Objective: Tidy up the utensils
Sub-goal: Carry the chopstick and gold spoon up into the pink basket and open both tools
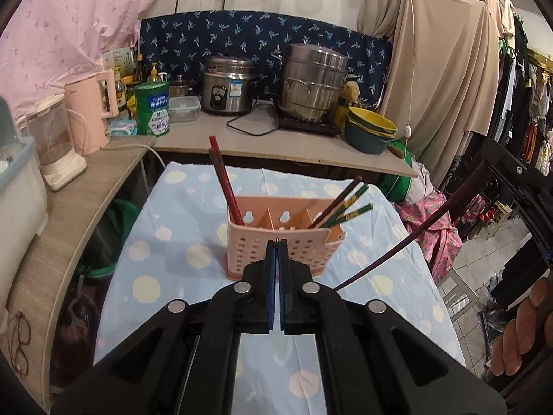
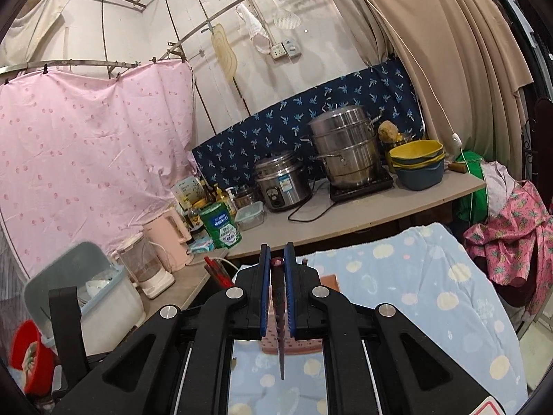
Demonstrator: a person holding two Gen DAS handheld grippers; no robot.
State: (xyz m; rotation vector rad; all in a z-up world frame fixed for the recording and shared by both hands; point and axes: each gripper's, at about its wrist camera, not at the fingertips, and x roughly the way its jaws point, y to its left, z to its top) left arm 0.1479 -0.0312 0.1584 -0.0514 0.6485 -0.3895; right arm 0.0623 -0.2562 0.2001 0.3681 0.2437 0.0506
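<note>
A pink slotted utensil caddy [image 1: 257, 252] stands on the table with the blue dotted cloth [image 1: 166, 242]. Two red chopsticks [image 1: 224, 180] lean in its left compartment, and several green and brown chopsticks [image 1: 345, 207] lean in its right one. My left gripper [image 1: 277, 242] is shut and empty, its tips just in front of the caddy's near wall. My right gripper [image 2: 278, 254] is shut on a dark red chopstick [image 2: 280, 339] that hangs down between the pads. In the left wrist view that dark red chopstick [image 1: 414, 228] slants in from the right. The gripper hides most of the caddy [image 2: 297, 346] in the right wrist view.
Behind the table a counter [image 1: 276, 141] carries a rice cooker [image 1: 228, 90], a steel steamer pot [image 1: 312, 83], stacked bowls [image 1: 371, 131], a green tin [image 1: 152, 109] and a pink kettle [image 1: 91, 114]. A side shelf [image 1: 69, 207] runs along the left. Clothes [image 1: 518, 103] hang at right.
</note>
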